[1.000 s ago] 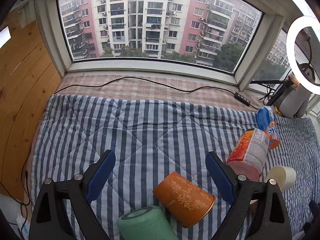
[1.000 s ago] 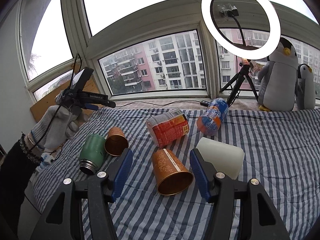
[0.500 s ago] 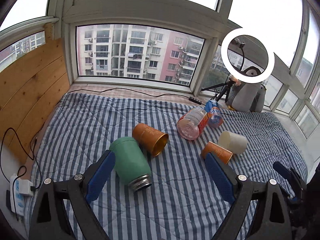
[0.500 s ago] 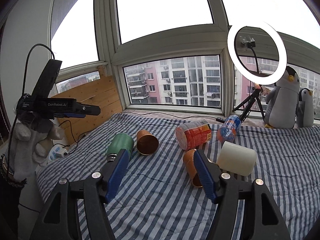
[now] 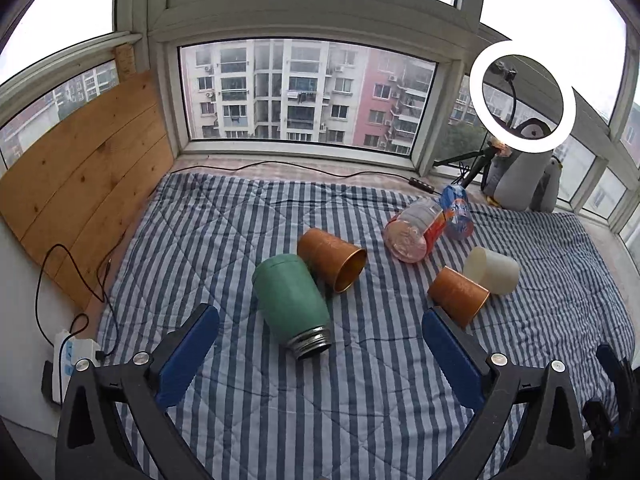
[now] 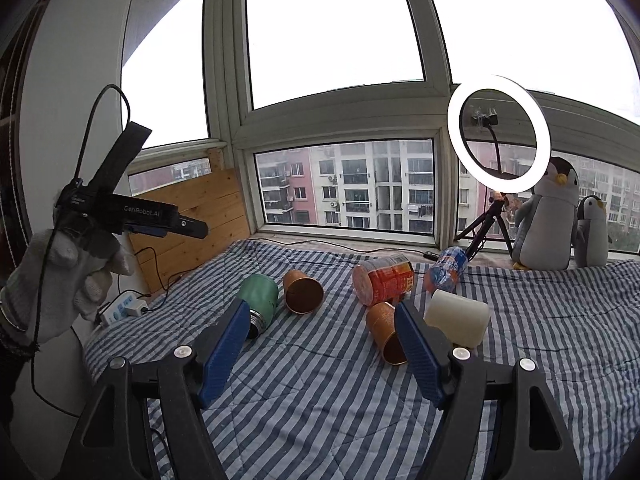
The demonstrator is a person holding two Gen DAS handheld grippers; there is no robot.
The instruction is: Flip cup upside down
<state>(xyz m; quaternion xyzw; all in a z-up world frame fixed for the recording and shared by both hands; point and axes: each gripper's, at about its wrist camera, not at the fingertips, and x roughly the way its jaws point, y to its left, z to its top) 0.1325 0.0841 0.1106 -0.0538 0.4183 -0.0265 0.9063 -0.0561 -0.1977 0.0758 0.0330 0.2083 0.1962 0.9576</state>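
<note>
Several cups lie on their sides on a striped blanket [image 5: 240, 232]. An orange cup [image 5: 331, 258] lies beside a green flask [image 5: 290, 306]. A second orange cup [image 5: 458, 295] touches a white cup [image 5: 491, 270]. My left gripper [image 5: 320, 354] is open and empty, held above the blanket's near edge. My right gripper [image 6: 320, 354] is open and empty, above the near edge too. In the right wrist view I see the first orange cup [image 6: 303, 291], the flask [image 6: 258, 300], the second orange cup [image 6: 382, 330] and the white cup [image 6: 456, 318]. The left gripper [image 6: 192, 228] shows there, held high at left.
A red-labelled can [image 5: 414, 230] and a blue bottle [image 5: 456, 212] lie at the back right. A ring light on a tripod [image 5: 522, 102] and toy penguins [image 6: 546, 216] stand by the window. A wooden board [image 5: 88, 172] and a power strip [image 5: 70, 360] are at left.
Both grippers have pulled back and risen away from the cups. The cups now look smaller and farther off. Both stay open and empty.
</note>
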